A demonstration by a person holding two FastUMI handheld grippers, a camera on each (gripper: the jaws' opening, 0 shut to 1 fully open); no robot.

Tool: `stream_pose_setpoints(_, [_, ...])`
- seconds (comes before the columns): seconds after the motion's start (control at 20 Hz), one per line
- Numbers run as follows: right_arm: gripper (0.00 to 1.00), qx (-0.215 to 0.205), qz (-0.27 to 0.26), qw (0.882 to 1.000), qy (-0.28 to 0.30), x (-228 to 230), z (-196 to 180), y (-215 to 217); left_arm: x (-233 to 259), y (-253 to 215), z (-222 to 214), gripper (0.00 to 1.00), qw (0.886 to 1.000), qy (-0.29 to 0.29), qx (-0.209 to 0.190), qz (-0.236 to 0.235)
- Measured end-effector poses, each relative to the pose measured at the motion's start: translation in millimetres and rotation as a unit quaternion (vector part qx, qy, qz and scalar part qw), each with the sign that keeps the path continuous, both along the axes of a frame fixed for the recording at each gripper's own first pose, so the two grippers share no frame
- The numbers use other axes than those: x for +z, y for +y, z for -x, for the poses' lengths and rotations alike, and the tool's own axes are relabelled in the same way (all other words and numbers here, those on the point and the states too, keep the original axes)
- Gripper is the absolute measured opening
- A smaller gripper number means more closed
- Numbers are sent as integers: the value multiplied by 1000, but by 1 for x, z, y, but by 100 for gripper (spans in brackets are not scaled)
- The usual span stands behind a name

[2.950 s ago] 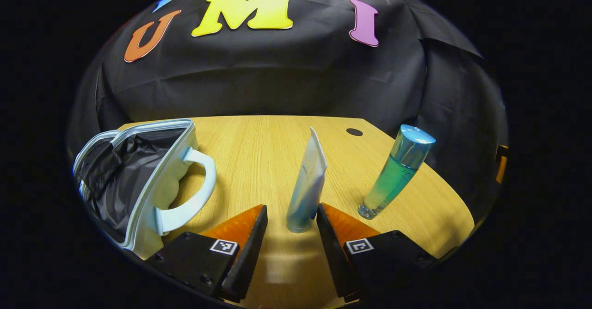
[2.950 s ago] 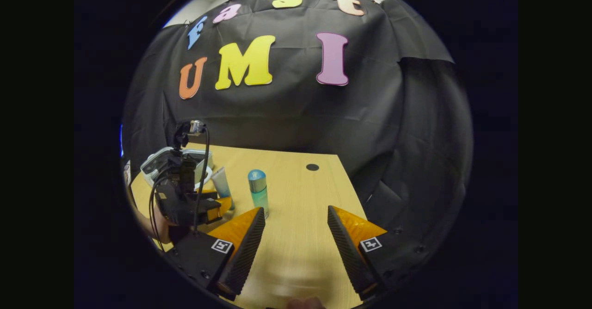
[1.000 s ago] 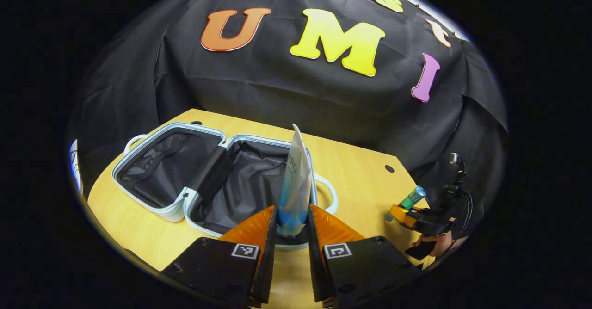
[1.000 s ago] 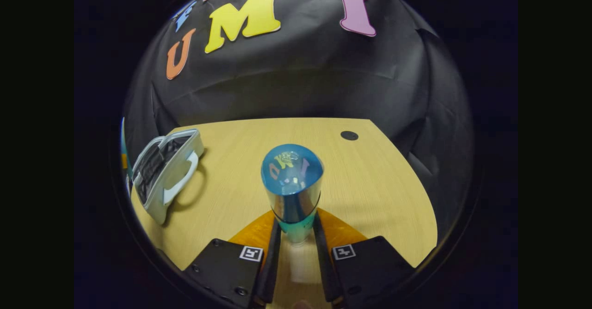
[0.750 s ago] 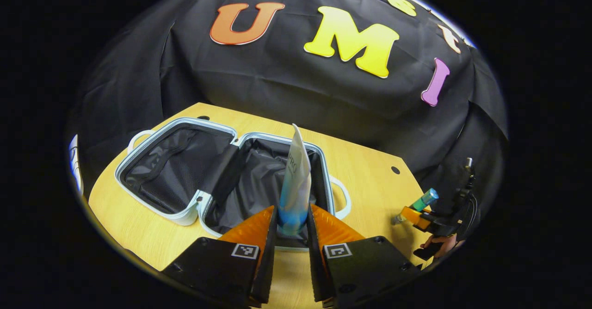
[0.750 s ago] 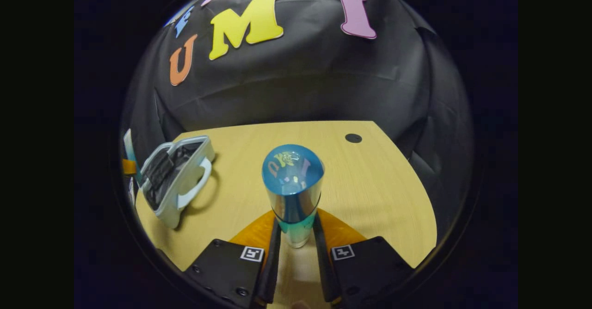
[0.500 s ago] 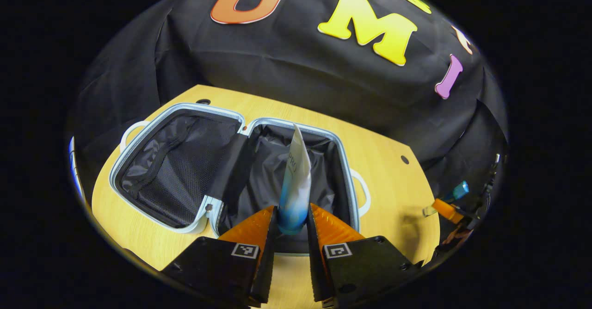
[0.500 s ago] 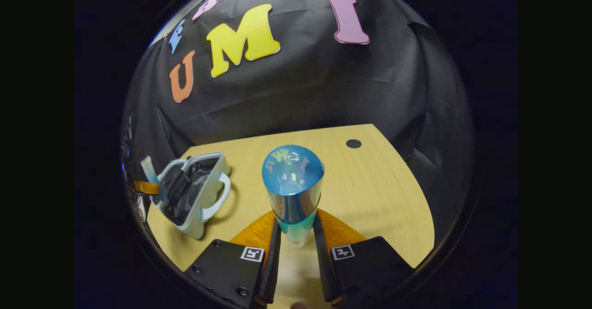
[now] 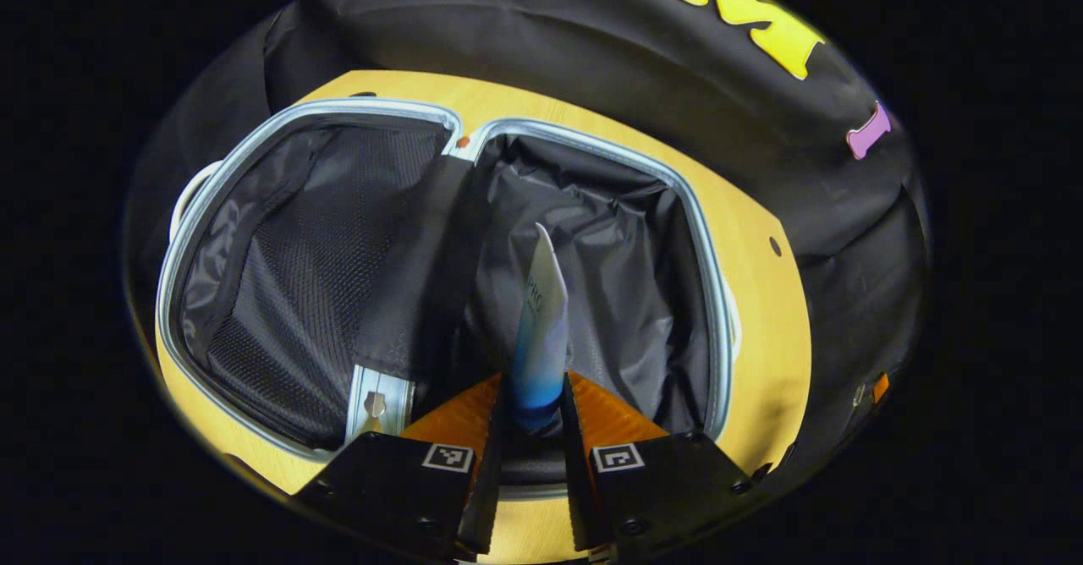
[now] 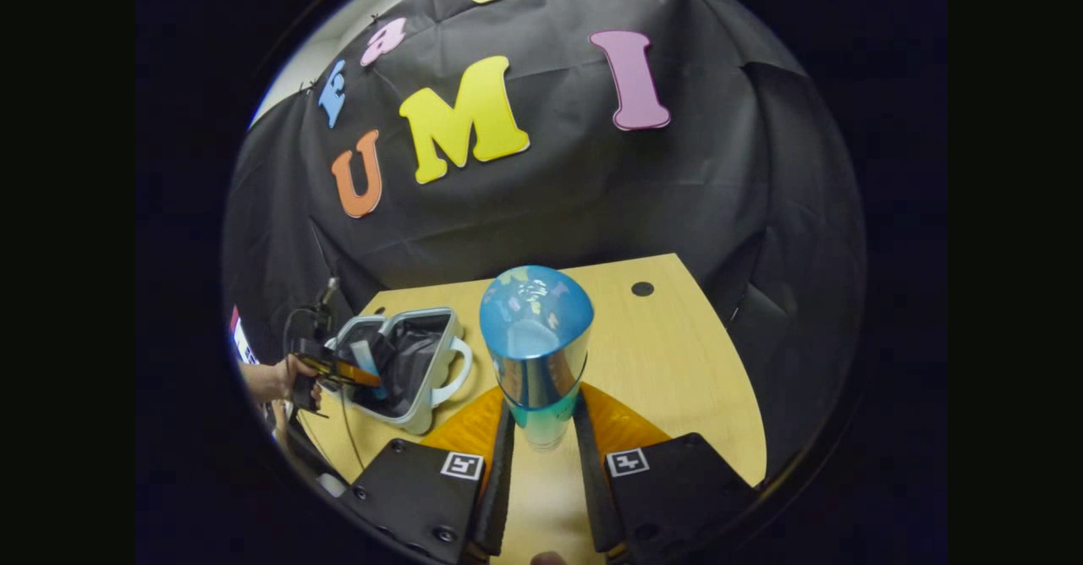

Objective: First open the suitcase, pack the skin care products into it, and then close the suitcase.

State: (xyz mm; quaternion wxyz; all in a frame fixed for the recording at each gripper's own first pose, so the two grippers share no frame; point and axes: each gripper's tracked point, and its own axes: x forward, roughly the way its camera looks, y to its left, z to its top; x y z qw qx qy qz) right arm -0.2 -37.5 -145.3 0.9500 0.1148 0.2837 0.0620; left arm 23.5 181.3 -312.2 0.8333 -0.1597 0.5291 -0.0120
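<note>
Suitcase (image 9: pixel 715 294) lies open on the surface (image 9: pixel 766 353) — packing step in hand. My left gripper (image 9: pixel 531 430) has its fingers clamped on the tube (image 9: pixel 538 328), held over the right-hand compartment at frame centre; long axis runs away from me, flat crimped end pointing forward, cap end between my fingers. Next: lower it, lay it flat, let go. My right gripper (image 10: pixel 541 455) is clamped on the bottle (image 10: pixel 535 341), upright, cap toward the camera, above the surface right of the suitcase — goes in after.
</note>
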Motion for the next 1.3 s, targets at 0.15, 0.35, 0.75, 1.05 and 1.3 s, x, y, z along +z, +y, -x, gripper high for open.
stream_pose_setpoints(0.15, [36,15,-11,1000,8,14,16,10,-6,-4,-5,37,1000,21,-8,8])
stream_pose_setpoints(0.35, [36,56,-32,998,2,43,27,46,-9,-5,-16,37,999,38,-11,19])
stream_pose_setpoints(0.75, [36,134,-40,990,10,63,31,117,-16,-8,-21,37,998,44,2,33])
stream_pose_setpoints(1.05, [36,194,-66,976,79,43,12,188,-14,-8,-22,42,997,20,33,68])
stream_pose_setpoints(1.3, [36,221,-62,967,115,20,-17,231,2,-21,-21,56,996,-9,19,89])
